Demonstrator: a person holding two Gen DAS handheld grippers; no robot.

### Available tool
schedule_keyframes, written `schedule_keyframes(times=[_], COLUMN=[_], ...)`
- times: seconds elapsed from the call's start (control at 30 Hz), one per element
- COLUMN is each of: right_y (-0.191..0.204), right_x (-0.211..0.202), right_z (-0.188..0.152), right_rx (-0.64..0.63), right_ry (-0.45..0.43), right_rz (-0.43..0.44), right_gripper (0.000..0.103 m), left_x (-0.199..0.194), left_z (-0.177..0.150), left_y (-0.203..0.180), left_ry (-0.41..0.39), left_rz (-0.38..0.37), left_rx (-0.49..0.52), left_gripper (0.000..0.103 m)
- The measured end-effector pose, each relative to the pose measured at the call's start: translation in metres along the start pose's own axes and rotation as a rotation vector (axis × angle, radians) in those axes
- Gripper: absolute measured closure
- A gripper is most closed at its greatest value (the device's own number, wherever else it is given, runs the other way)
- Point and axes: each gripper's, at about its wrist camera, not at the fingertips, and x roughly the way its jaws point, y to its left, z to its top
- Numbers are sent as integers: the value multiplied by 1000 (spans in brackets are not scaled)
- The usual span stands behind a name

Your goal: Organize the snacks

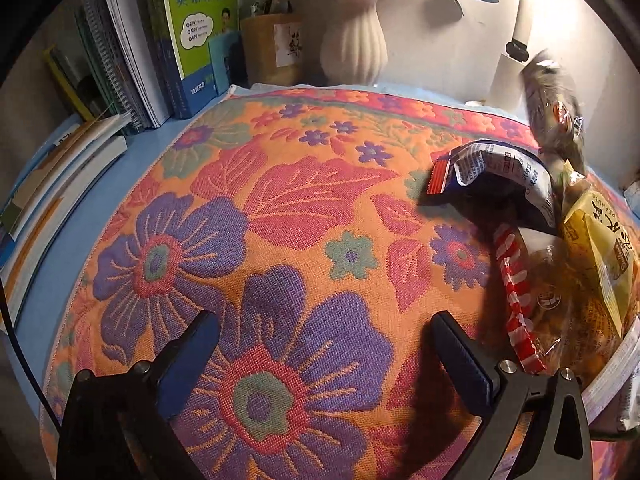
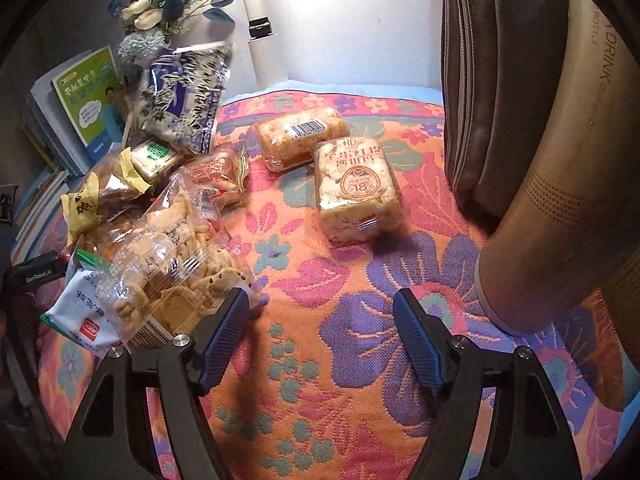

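Note:
In the left wrist view my left gripper (image 1: 324,316) is open over bare floral cloth (image 1: 280,208). To its right lies a snack pile: a dark blue-and-white packet (image 1: 492,176), a red-striped clear packet (image 1: 520,300) and a yellow peanut packet (image 1: 600,252). A blurred packet (image 1: 554,108) sits above them. My right gripper (image 2: 322,294) is open with only cloth between its fingers. Its left finger (image 2: 228,320) stands beside a clear bag of crisps (image 2: 172,264). Two wrapped rice-cake packs (image 2: 302,136) (image 2: 354,192) lie apart ahead. A blue-and-white packet (image 2: 184,96) tops the pile.
Books (image 1: 132,60) stand and lie along the left, with a pen holder (image 1: 272,52) and a white vase (image 1: 352,40) at the back. A grey bag (image 2: 492,80) and a large beige bottle (image 2: 560,168) stand at the right in the right wrist view.

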Motion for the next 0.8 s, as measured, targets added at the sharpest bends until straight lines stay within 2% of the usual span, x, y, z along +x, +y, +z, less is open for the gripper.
schedule_keyframes(times=[0.8], right_y=[-2], right_x=[3], right_z=[0], right_rx=[16], right_ry=[10], right_rz=[21], right_gripper=[23], left_x=[0], left_z=[-1], left_y=[-1], left_ry=[-3], left_rz=[5], left_rx=[4], left_gripper=[0])
